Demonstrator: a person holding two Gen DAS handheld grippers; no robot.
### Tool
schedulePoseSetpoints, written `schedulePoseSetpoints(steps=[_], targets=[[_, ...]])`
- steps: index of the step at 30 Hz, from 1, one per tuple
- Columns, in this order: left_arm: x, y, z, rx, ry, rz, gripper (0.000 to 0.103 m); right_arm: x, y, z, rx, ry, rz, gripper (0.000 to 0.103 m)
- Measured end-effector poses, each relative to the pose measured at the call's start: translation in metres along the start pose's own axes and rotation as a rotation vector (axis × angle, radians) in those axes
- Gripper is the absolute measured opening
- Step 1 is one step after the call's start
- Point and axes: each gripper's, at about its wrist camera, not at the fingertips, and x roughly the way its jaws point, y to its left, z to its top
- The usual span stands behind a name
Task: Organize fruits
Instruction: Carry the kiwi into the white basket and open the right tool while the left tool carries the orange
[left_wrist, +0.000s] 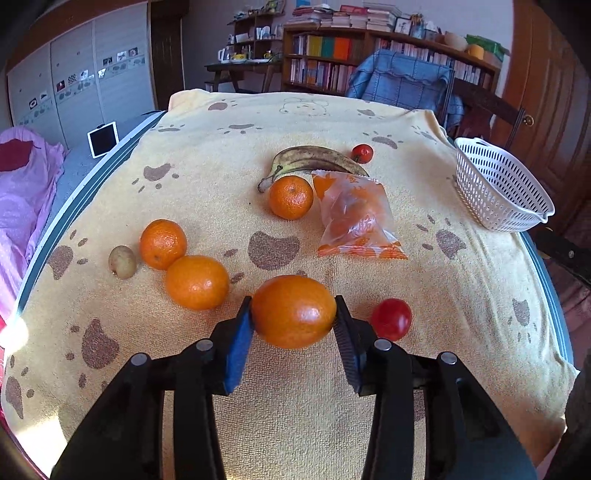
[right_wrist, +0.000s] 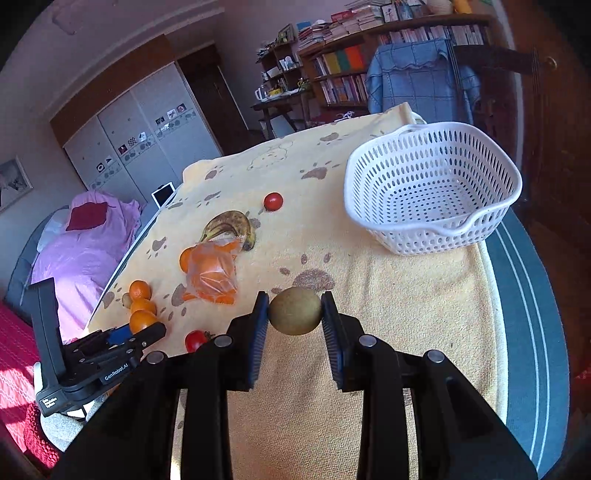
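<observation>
Your left tool clenches one orange; your right tool clenches one kiwi. On your desk: three oranges, one kiwi, two tomatoes, one banana, one bag, one basket.

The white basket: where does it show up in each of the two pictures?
Left wrist view: the white basket sits at the far right edge of the table.
Right wrist view: the white basket is upper right, seen from above, nothing in it.
Shared landmark: the banana.
</observation>
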Motion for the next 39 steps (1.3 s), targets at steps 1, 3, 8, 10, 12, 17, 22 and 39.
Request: schedulePoseSetpoints(steps=[1,3,8,10,12,17,22,39], targets=[[-0.002,-0.002,0.001,0.002,-0.004,-0.004,0.043,-0.003,-0.005,0.008,0.002,-0.02,-0.017,0.03],[-0.004,-0.005,0.001,0.007,-0.009,-0.008,0.043,-0.007,-0.015,0.019,0.01,-0.05,-0.056,0.03],[-0.004,-0.007,0.0,0.01,-0.005,-0.012,0.043,-0.006,-0.04,0.046,0.031,-0.098,-0.124,0.03],[-0.003,-0.008,-0.001,0.01,0.001,-0.01,0.043,0.0,-0.048,0.054,0.032,-0.1,-0.156,0.03],[-0.003,-0.008,-0.001,0.009,0.006,-0.011,0.043,0.009,-0.055,0.059,0.026,-0.094,-0.183,0.03],[-0.007,-0.008,0.0,0.015,-0.003,-0.008,0.043,0.019,-0.069,0.061,0.053,-0.088,-0.204,0.041],[-0.009,-0.011,0.007,0.019,-0.014,-0.006,0.043,0.009,-0.073,0.049,0.087,-0.16,-0.247,0.059],[-0.003,-0.111,0.071,0.199,-0.074,-0.153,0.043,-0.034,-0.112,0.022,0.283,-0.454,-0.48,0.065]])
